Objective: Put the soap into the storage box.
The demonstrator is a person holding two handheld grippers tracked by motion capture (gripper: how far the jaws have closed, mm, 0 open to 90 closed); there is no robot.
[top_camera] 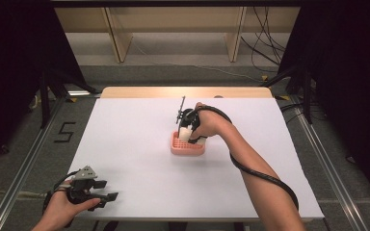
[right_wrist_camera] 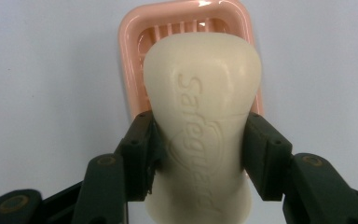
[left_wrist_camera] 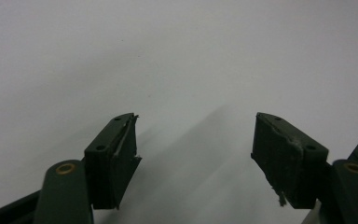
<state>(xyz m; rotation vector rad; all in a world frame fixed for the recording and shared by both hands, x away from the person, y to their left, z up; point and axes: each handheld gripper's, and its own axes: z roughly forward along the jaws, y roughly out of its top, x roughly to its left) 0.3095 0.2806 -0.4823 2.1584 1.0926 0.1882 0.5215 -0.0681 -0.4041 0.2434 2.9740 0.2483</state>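
The soap bar [right_wrist_camera: 200, 116] is clamped in the right gripper [right_wrist_camera: 198, 154], over the pink soap dish [right_wrist_camera: 130, 60].

The bar is cream-white with raised letters, and both black jaws press on its narrow middle. In the high view the right gripper [top_camera: 189, 134] holds the bar [top_camera: 185, 134] just above the dish [top_camera: 179, 149], near the middle of the white table [top_camera: 125, 144]. The left gripper [top_camera: 105, 190] rests at the near left corner, its jaws wide apart with nothing between them.

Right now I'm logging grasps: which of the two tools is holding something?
The right tool, over the pink soap dish, clamps a cream soap bar. The left tool is open with nothing between its jaws, above bare table.
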